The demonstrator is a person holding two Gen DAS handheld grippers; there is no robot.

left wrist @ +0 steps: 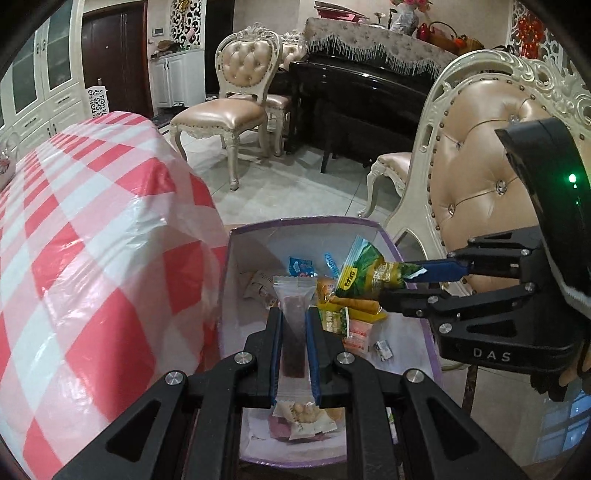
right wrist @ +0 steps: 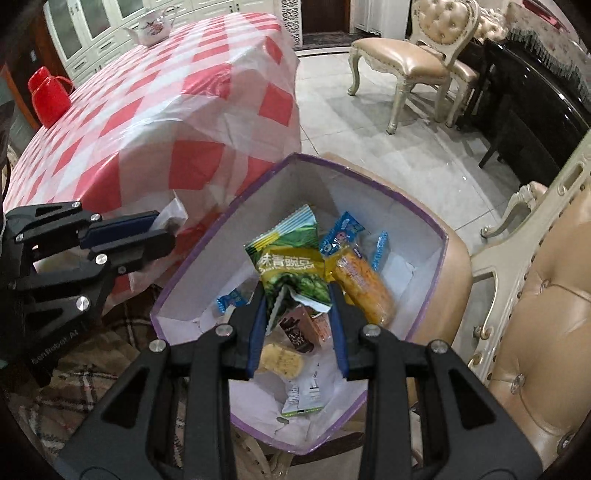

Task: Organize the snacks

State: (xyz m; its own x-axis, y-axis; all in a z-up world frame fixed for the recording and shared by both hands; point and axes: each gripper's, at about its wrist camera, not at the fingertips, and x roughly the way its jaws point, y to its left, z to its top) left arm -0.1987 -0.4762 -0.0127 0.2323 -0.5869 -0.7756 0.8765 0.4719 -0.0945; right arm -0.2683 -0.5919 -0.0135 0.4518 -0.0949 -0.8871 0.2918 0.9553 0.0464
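A purple-rimmed white box sits on a chair seat and holds several snack packets. My left gripper is shut on a clear packet with a brown bar, held over the box; it shows at the left of the right wrist view. My right gripper is shut on the corner of a green pea packet, held above the box; it shows in the left wrist view with the packet. An orange packet and small blue packets lie in the box.
A table with a red and white checked cloth stands left of the box, with a red jug and a teapot. A padded chair back rises at right. More chairs and a black piano stand behind.
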